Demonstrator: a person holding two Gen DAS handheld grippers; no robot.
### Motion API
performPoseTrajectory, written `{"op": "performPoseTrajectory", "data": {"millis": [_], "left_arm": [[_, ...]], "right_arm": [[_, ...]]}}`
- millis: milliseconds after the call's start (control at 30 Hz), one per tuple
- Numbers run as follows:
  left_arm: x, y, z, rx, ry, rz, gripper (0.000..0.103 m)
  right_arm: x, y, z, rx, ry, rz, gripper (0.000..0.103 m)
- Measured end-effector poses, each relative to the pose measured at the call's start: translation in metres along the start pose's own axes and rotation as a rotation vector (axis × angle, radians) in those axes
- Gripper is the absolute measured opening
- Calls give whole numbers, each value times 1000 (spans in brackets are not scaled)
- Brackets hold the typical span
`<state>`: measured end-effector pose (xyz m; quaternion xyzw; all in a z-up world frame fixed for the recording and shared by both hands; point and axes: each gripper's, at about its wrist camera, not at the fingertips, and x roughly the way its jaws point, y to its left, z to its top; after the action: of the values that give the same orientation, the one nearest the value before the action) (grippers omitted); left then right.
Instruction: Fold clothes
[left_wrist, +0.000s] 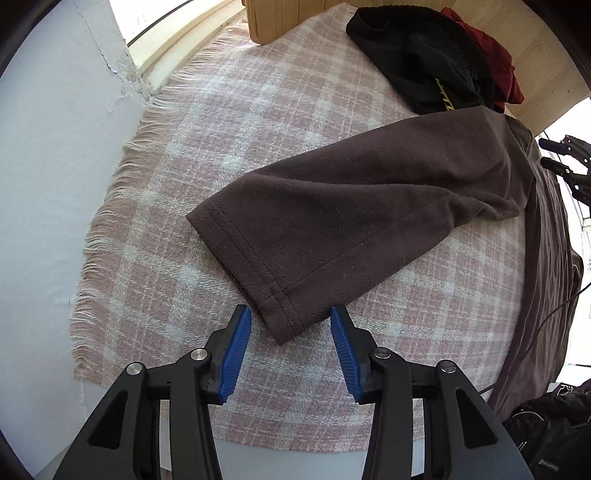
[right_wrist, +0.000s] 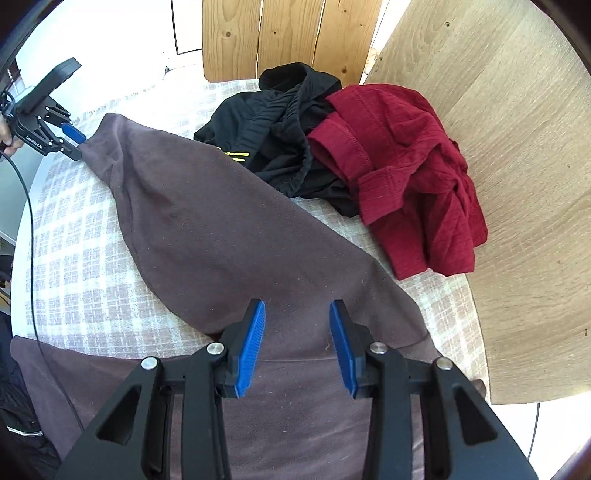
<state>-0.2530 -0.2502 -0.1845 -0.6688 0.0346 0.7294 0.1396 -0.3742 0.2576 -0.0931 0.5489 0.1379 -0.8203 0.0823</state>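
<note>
A dark brown fleece garment (left_wrist: 332, 206) lies on a pink and white checked blanket (left_wrist: 221, 129). One sleeve stretches across the blanket; its hemmed cuff (left_wrist: 280, 317) lies between the blue pads of my open left gripper (left_wrist: 291, 314). In the right wrist view the same garment (right_wrist: 221, 236) runs from the left gripper (right_wrist: 75, 144) at the far left down to my open right gripper (right_wrist: 297, 306), which hovers over the garment's body near the shoulder. The right gripper shows at the right edge of the left wrist view (left_wrist: 554, 155).
A crumpled black garment (right_wrist: 273, 133) and a dark red garment (right_wrist: 406, 177) lie at the far side of the blanket. Wooden panels (right_wrist: 517, 184) stand behind and to the right. A black cable (right_wrist: 31, 229) trails on the left. The blanket's fringe (left_wrist: 99, 240) borders the table edge.
</note>
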Motion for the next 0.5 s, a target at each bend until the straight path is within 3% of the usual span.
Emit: {"op": "performPoseTrajectory", "data": {"millis": [200, 367, 500], "left_arm": [[5, -10, 7, 15, 10, 26, 40], [4, -21, 8, 51, 11, 37, 23], [8, -27, 9, 53, 14, 49, 23]], "right_arm": [[2, 1, -7, 20, 10, 30, 36], [4, 2, -12, 46, 20, 58, 36], [3, 3, -17, 47, 21, 72, 36]]}}
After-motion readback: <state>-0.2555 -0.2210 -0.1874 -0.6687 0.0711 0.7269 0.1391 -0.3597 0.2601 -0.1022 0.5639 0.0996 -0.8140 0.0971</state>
